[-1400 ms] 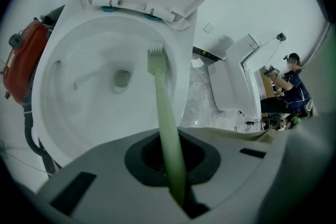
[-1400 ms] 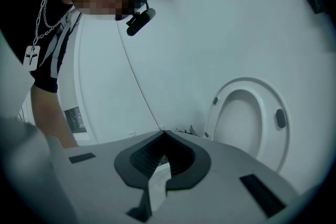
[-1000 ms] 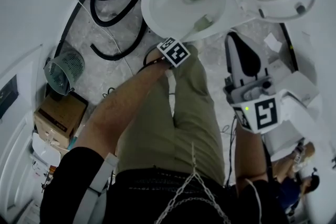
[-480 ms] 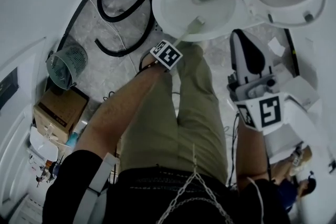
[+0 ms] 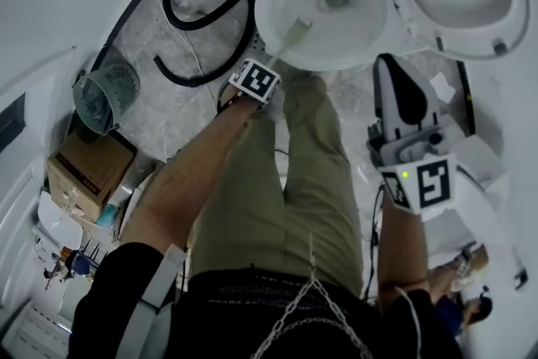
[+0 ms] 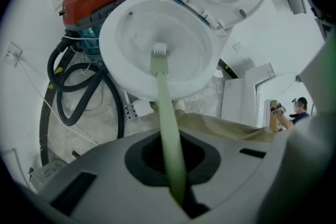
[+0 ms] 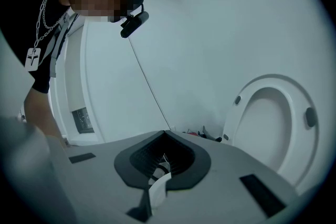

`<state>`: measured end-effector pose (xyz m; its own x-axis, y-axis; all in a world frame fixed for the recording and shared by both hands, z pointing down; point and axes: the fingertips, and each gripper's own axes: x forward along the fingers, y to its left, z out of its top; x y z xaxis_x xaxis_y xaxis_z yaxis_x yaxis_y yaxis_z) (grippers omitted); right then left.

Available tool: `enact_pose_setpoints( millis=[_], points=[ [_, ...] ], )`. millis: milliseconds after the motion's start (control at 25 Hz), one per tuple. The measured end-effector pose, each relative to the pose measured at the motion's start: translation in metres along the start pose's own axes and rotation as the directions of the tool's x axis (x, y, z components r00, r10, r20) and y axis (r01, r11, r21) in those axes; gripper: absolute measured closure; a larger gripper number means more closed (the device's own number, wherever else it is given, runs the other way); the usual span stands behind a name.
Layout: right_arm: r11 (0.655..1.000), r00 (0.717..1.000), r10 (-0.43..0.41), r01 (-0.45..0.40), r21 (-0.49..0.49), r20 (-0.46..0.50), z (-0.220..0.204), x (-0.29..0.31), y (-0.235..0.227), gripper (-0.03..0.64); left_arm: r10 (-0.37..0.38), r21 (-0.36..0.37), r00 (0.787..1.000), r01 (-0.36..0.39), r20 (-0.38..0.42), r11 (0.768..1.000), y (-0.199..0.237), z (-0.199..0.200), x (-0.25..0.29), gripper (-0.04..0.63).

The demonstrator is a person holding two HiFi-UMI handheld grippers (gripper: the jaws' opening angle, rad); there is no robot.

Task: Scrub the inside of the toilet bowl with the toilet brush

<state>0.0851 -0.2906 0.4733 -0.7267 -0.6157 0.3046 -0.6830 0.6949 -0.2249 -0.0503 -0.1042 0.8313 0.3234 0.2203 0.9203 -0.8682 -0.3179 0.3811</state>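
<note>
Brush point(image 6: 159, 68) pinched in left gripper point(image 5: 269, 71) jaws, bristle head inside toilet bowl point(image 5: 357, 46), on its near side. Right gripper point(image 5: 395, 76) jaws pressed together, off beside the toilet.

White walls point(image 5: 50, 4), grey stone floor point(image 5: 160, 124), mesh bin point(image 5: 105, 97)

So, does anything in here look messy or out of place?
Only the clutter: a red canister vacuum sits next to the white toilet bowl, and its black ribbed hose sprawls in loose loops over the floor beside it. Nothing looks spilled or broken.
</note>
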Motion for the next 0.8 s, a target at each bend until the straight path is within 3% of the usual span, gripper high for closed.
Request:
enact_pose_setpoints(
  millis=[240,400,800],
  points=[
    [1.0,1.0,0.005,-0.005,0.002,-0.013,0.0,0.002,-0.002,0.614,-0.013,-0.12,0.999,0.016,0.031,0.993,0.022,0.013,-0.013,0.595],
    [1.0,1.0,0.003,-0.003,0.001,-0.026,-0.005,-0.002,-0.007,0.614,0.019,-0.183,0.997,-0.005,0.076,0.983,0.042,0.024,-0.02,0.595],
    [0.999,0.999,-0.019,0.019,0.029,-0.026,-0.013,-0.009,-0.025,0.614,0.082,-0.189,0.984,-0.052,0.157,0.981,0.051,0.06,-0.03,0.595]
  ],
)
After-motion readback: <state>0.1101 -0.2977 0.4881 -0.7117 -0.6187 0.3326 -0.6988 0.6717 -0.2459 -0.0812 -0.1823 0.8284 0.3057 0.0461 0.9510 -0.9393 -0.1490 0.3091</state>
